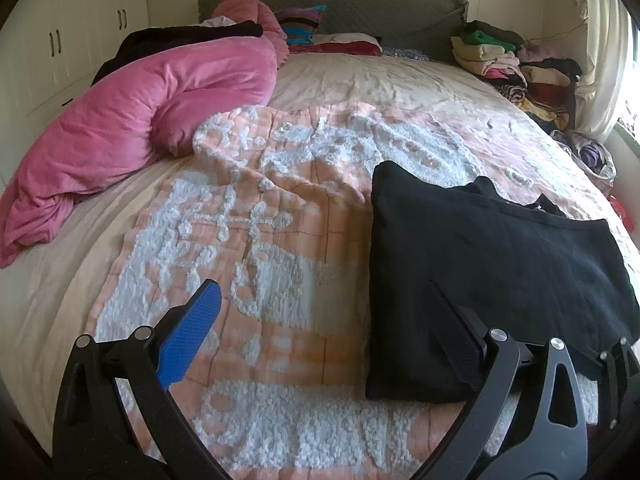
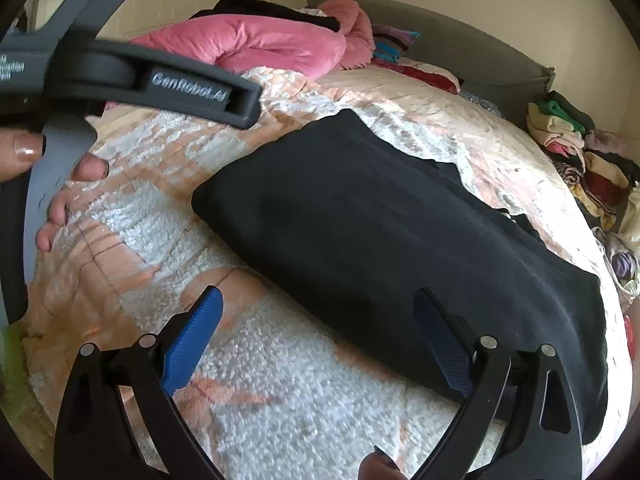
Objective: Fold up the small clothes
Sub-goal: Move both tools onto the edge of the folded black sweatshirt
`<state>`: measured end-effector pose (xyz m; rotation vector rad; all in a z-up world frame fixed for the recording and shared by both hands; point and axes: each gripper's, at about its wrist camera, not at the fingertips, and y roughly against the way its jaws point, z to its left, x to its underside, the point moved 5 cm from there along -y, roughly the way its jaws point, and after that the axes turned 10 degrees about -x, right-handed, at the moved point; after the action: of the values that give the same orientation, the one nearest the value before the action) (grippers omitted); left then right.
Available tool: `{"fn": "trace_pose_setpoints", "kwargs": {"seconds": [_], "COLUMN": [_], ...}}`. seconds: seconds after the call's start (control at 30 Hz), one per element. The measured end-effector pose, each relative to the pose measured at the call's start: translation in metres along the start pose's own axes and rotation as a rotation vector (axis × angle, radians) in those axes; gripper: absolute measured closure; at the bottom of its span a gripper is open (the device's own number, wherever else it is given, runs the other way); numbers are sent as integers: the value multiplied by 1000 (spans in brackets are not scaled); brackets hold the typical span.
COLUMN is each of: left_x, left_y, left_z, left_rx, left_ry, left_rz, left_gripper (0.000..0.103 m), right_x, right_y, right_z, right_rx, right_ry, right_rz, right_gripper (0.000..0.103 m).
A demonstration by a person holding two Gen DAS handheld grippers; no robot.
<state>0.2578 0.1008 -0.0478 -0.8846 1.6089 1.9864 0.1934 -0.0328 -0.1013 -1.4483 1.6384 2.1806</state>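
Bed (image 1: 320, 80), folded black garment (image 1: 492, 264); both tools (image 1: 324, 320) (image 2: 316, 328) apart, holder's fingers (image 2: 90, 168) only in right view.

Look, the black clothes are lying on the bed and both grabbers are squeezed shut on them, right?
Not quite. The black clothes do lie on the bed, but neither grabber is squeezing them. The left wrist view shows the left gripper open, and the right wrist view shows the right gripper open too.
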Motion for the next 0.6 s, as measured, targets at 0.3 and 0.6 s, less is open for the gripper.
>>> {"fn": "trace_pose_setpoints", "kwargs": {"seconds": [0.3,0.6], "left_x": [-6,-18], "left_y": [-12,-20], "left_z": [-4,-3], "left_rx": [-10,-26], "left_ry": [-17,-30], "left_rz": [11,7], "left_gripper": [9,9], "right_x": [-5,-20], "right_y": [-26,-48], "right_z": [5,4], "right_rx": [75,114], "right_ry": [87,113], "right_rz": [41,44], "right_gripper": [8,6]}}
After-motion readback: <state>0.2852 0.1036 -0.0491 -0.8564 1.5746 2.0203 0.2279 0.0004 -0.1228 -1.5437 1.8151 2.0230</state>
